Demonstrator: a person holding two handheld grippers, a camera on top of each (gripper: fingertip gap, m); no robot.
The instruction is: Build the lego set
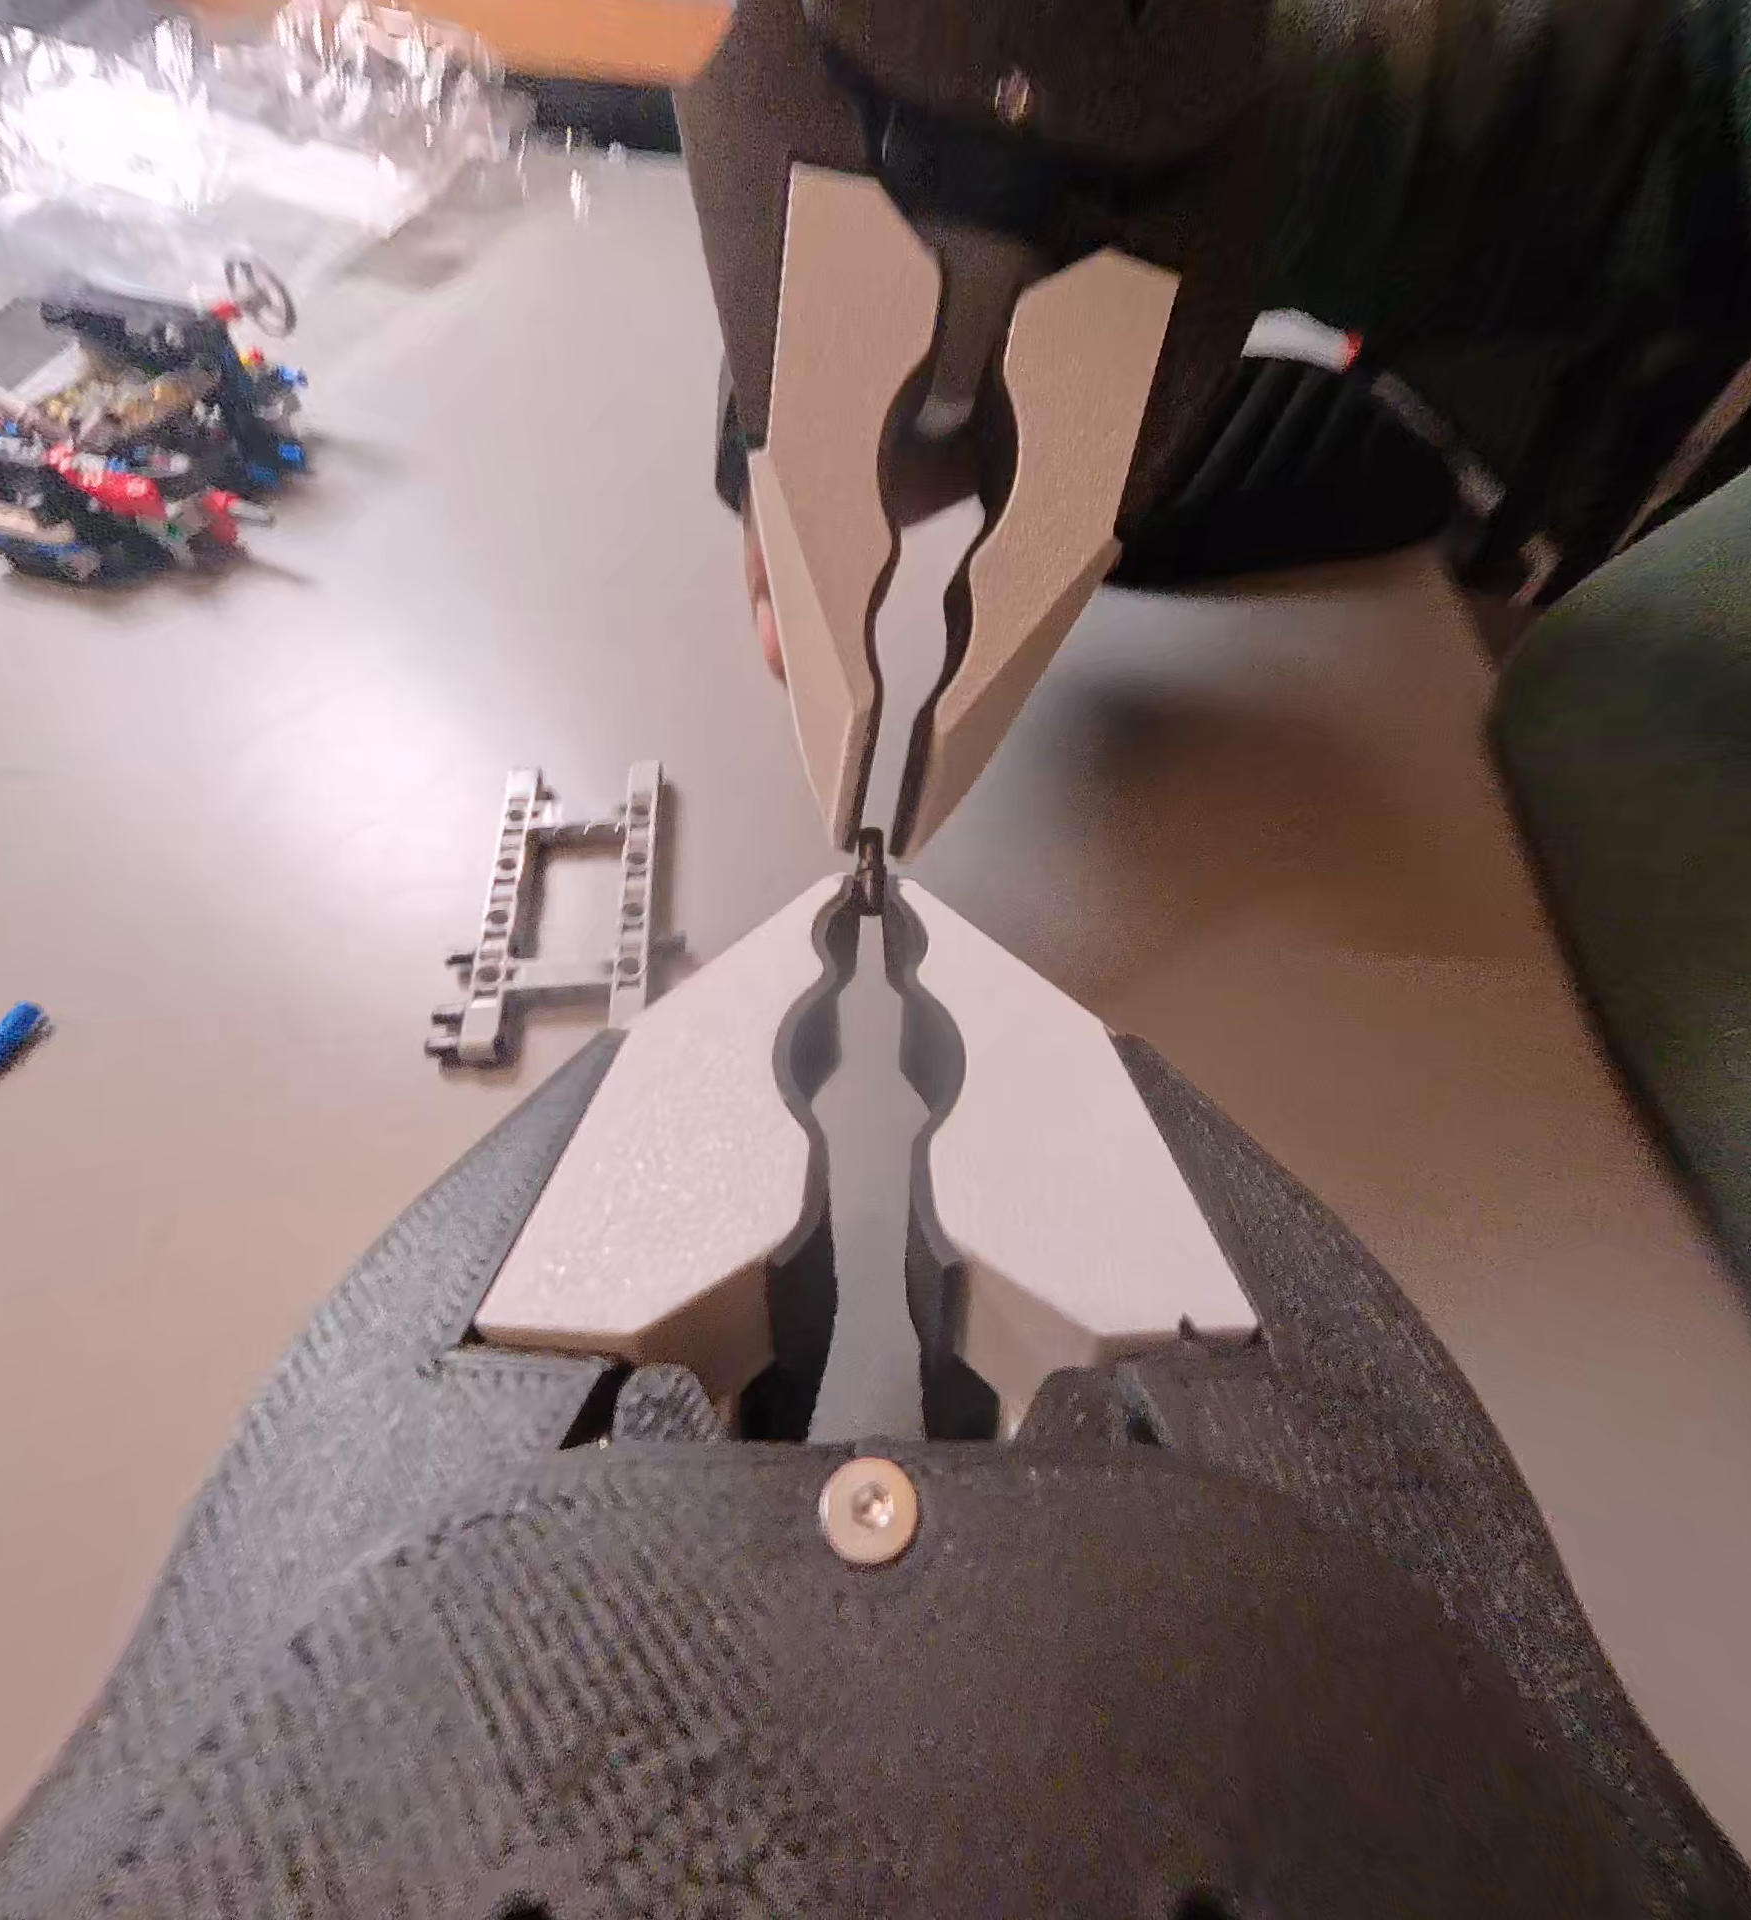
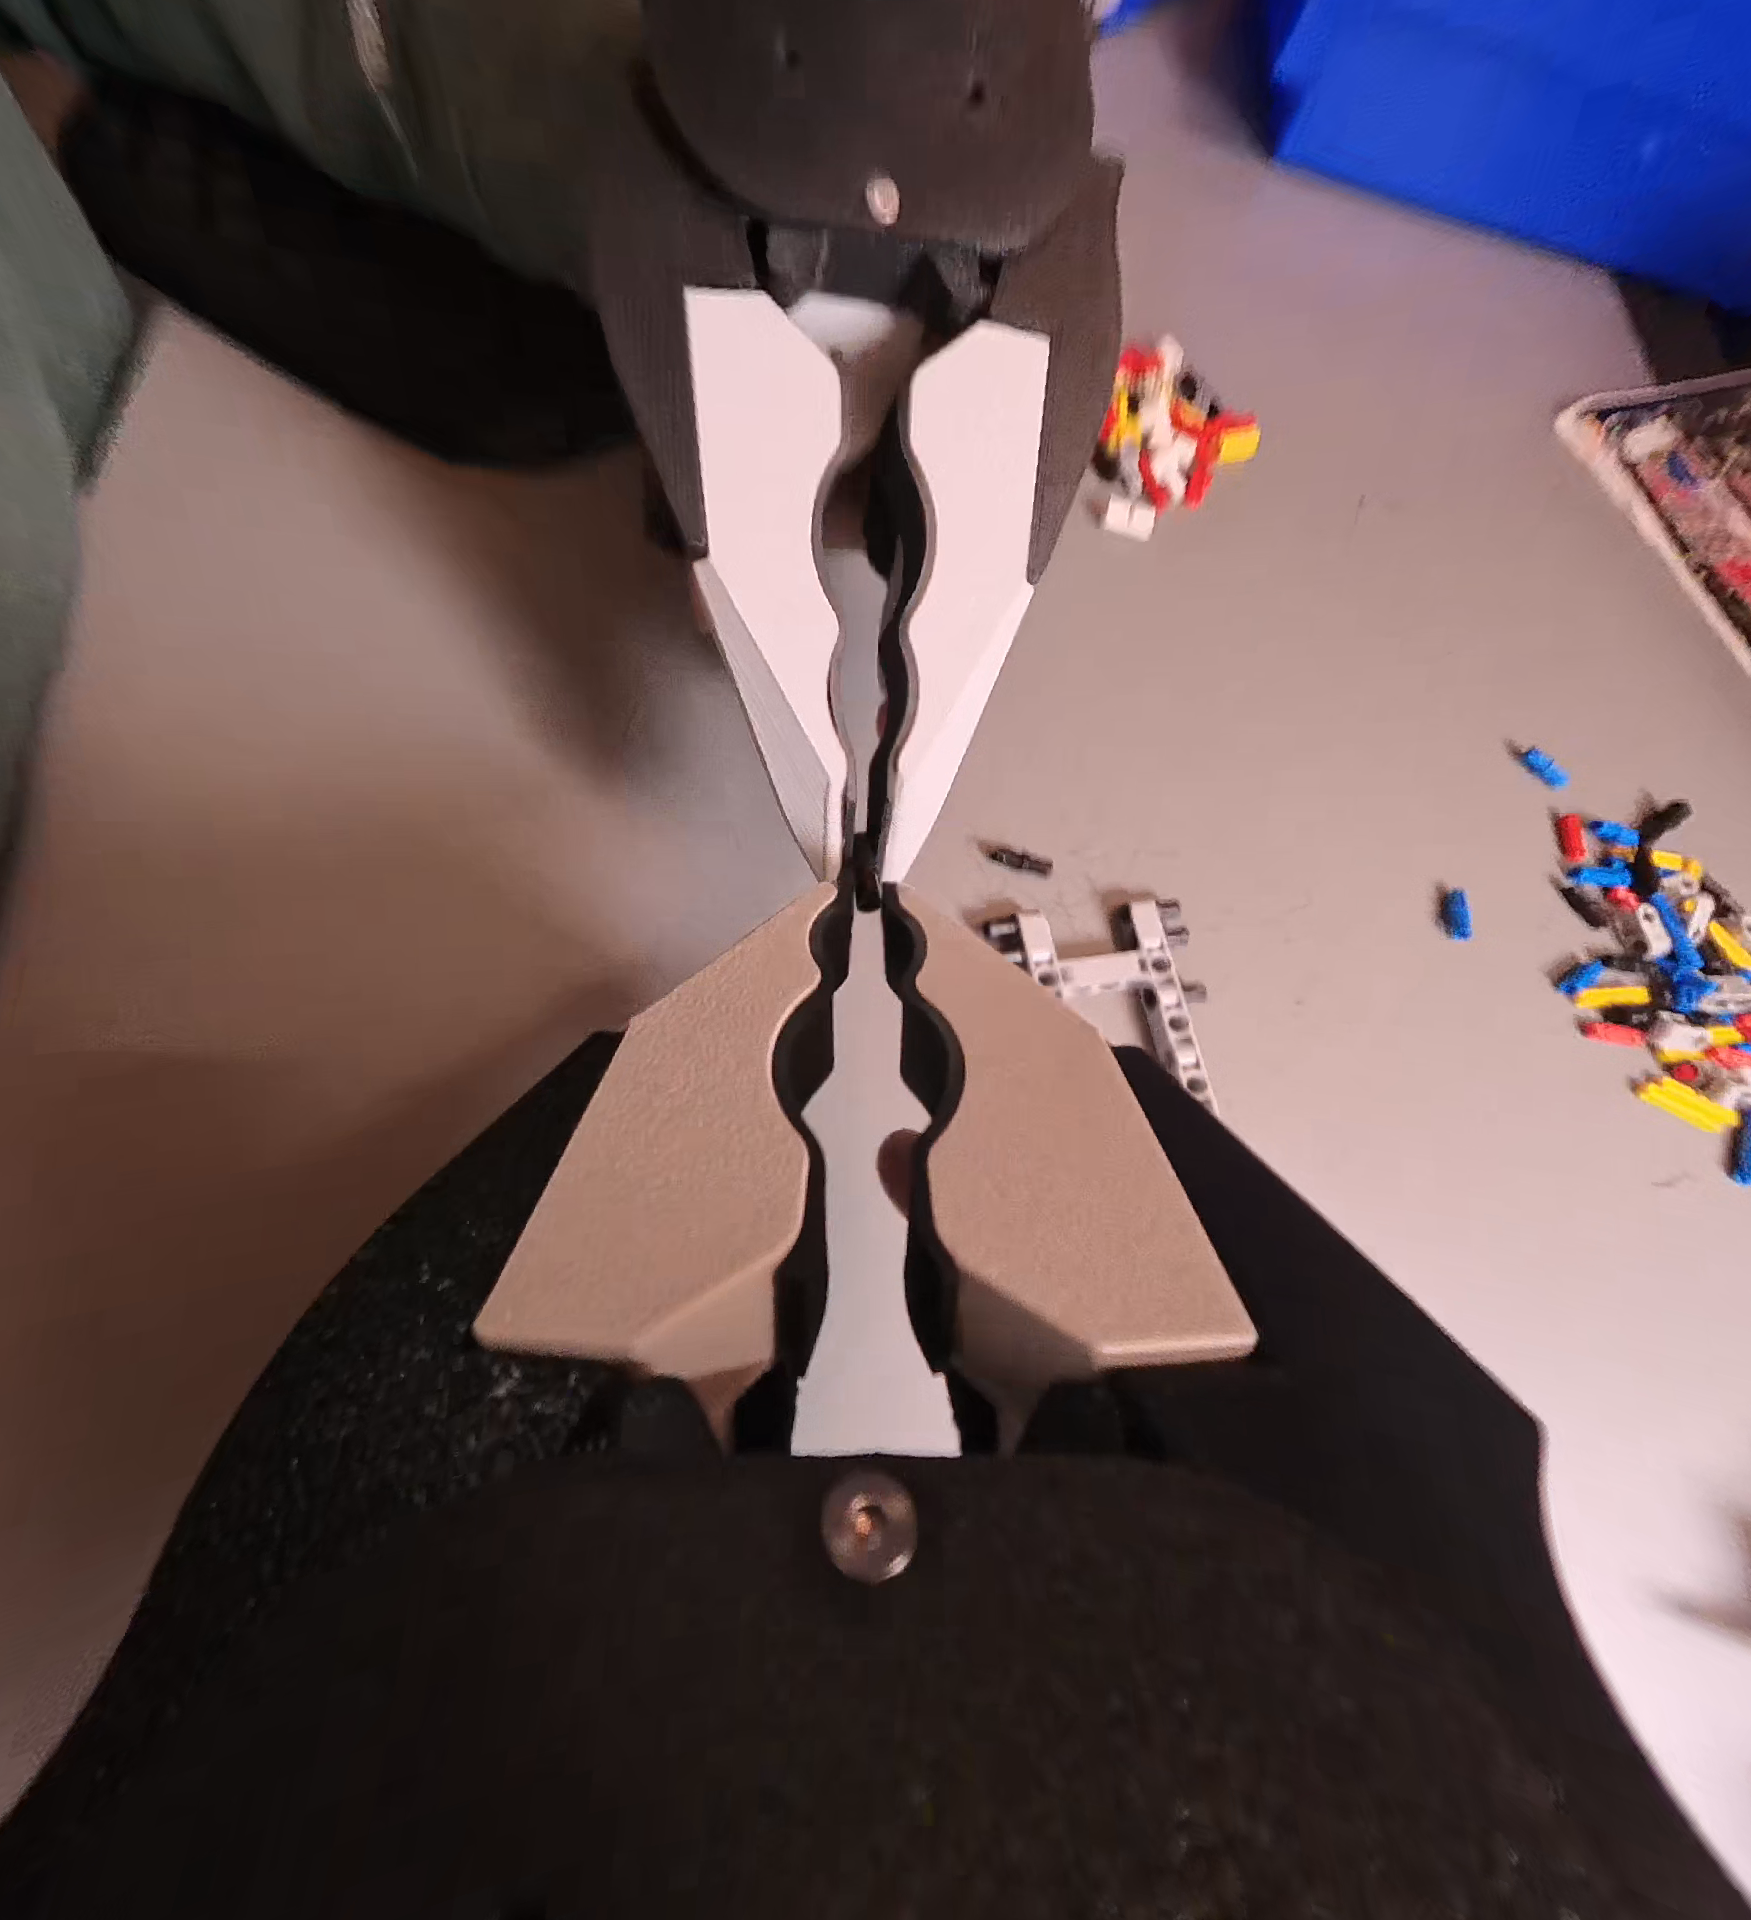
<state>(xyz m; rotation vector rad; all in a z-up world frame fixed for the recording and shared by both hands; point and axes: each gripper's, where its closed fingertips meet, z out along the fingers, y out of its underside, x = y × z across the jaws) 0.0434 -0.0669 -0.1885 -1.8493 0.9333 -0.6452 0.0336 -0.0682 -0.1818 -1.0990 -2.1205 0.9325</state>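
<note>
My two grippers meet tip to tip above the table. My left gripper (image 1: 866, 896) is shut on one end of a small black pin (image 1: 871, 868). My right gripper (image 1: 876, 831) comes in from the top of the left wrist view and is shut on the pin's other end. In the right wrist view my right gripper (image 2: 863, 902) is at the bottom, the left gripper (image 2: 863, 842) is opposite it, and the black pin (image 2: 866, 878) sits between them. A grey ladder-shaped frame (image 1: 559, 914) lies on the table below, and it also shows in the right wrist view (image 2: 1120, 971).
A partly built model (image 1: 112, 436) and clear plastic bags (image 1: 175, 135) lie far left. A pile of loose coloured pieces (image 2: 1681, 997), a small red-yellow-white assembly (image 2: 1172, 436), a spare black pin (image 2: 1018, 858), a booklet (image 2: 1744, 540) and a blue bin (image 2: 1577, 135) surround the frame. A green sleeve (image 1: 1681, 831) is close by. The tips of both grippers are at nearly the same place. From either gripper's tips it is about 25 centimetres to the small red-yellow-white assembly (image 2: 1172, 436).
</note>
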